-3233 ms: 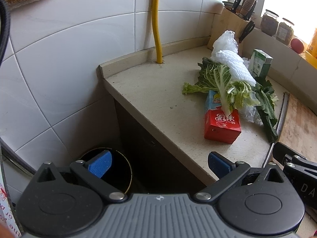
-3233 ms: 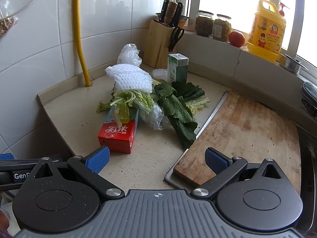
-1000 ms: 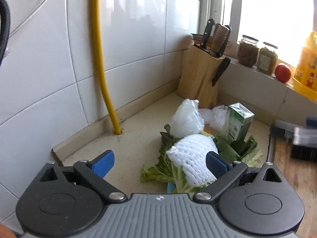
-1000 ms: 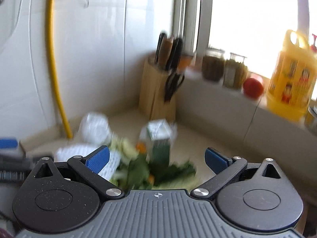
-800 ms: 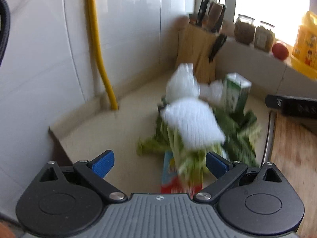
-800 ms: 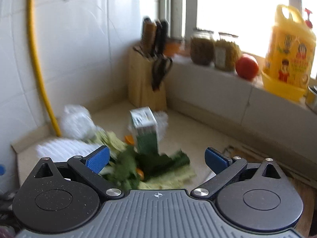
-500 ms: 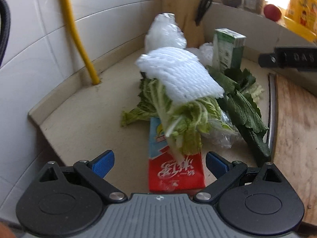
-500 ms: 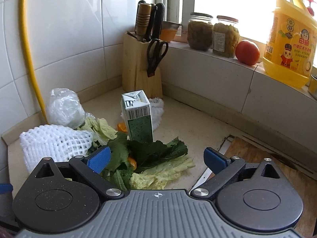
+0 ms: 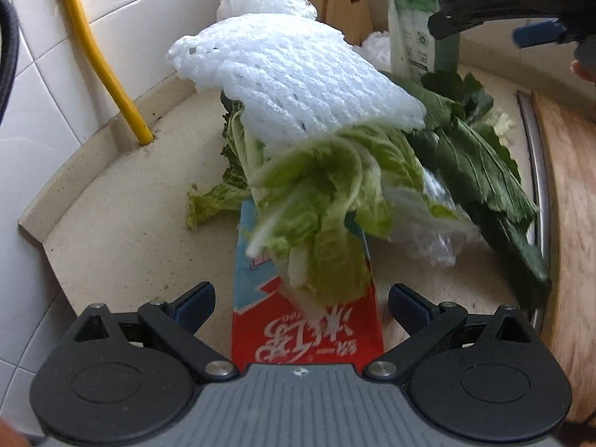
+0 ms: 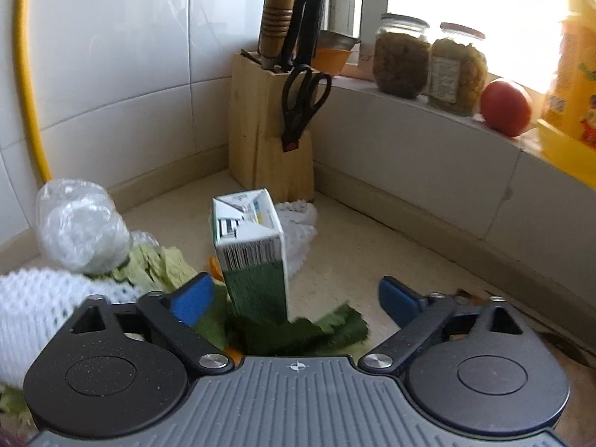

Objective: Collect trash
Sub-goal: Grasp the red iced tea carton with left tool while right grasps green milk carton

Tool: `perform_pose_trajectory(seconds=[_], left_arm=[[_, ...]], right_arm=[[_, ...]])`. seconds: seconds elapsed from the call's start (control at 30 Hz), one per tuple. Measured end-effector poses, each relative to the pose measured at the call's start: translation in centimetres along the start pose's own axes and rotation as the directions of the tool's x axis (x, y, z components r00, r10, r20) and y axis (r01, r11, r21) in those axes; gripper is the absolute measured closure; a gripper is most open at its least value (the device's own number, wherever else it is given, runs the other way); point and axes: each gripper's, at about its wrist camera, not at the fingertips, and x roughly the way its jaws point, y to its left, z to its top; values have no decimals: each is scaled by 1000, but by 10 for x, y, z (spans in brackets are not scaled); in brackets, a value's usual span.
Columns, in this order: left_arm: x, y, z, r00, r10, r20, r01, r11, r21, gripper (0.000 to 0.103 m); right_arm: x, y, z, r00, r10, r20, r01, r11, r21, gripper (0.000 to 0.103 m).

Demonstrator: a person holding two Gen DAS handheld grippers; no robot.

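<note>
The left gripper (image 9: 300, 303) is gaping wide over the red carton (image 9: 305, 331), gripping nothing. The right gripper (image 10: 298, 298) is spread empty around the green carton (image 10: 249, 249).

Home kitchen: tiled walls (image 10: 111, 56), stone counter (image 9: 119, 216), knife block (image 10: 270, 134), windowsill jars (image 10: 401, 56), cutting board (image 9: 573, 201).

Left wrist view: looking low and close along the bench (image 9: 111, 231), over the red carton (image 9: 309, 331) lying between the open fingers, toward the tiled corner.
Right wrist view: aimed across the bench at the knife block (image 10: 270, 130) and window sill, green carton (image 10: 253, 257) upright just ahead.
Shared: green carton (image 9: 421, 33), white foam net (image 9: 290, 78) (image 10: 33, 298), clear plastic bag (image 10: 80, 231), leaves.
Cross-sight: right hand-held gripper (image 9: 521, 7) showing top right in the left view.
</note>
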Motion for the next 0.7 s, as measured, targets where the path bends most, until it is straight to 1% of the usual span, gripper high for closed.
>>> perform_pose_trajectory(seconds=[0.07,0.1,0.17,0.2,0.27,0.33,0.43,0.53,0.63,0.7], left_arm=[[2,1,2,1000,-7,1,7,1000,-12,2],[4,3,2,1000,-14,-3,14,999,-34,0],[6,10,0,999,-41,-15,39,993,-110,0],[7,14,-2,999,-44,-19,40,988,-147,0],[7,13,-2,999,-41,-15,38,989,-141,0],[7,12,-2,999,-41,-4,40,989,-140,0],[8,10,-3,998,-60,35,63,992,-108,0],[8,11,-4,997,-67,40,71,993,-97,0],[7,10,-8,995,-67,68,73,994,-85,0],[7,10,-8,995,-67,70,73,994,-84,0]], right_arm=[[8,-2,2,1000,30,-4,-29,999,30,21],[14,-3,3,999,49,-18,-48,998,50,23],[25,-7,3,995,85,-55,-80,993,88,37],[30,-8,3,992,104,-73,-97,990,105,40],[36,-9,1,987,134,-92,-122,984,128,51],[40,-6,1,985,139,-104,-126,985,118,51],[43,-1,1,986,134,-103,-124,987,99,51],[49,2,-1,984,134,-121,-124,988,87,48],[52,5,-1,984,126,-128,-119,991,64,50],[56,5,-2,980,121,-157,-112,992,64,52]])
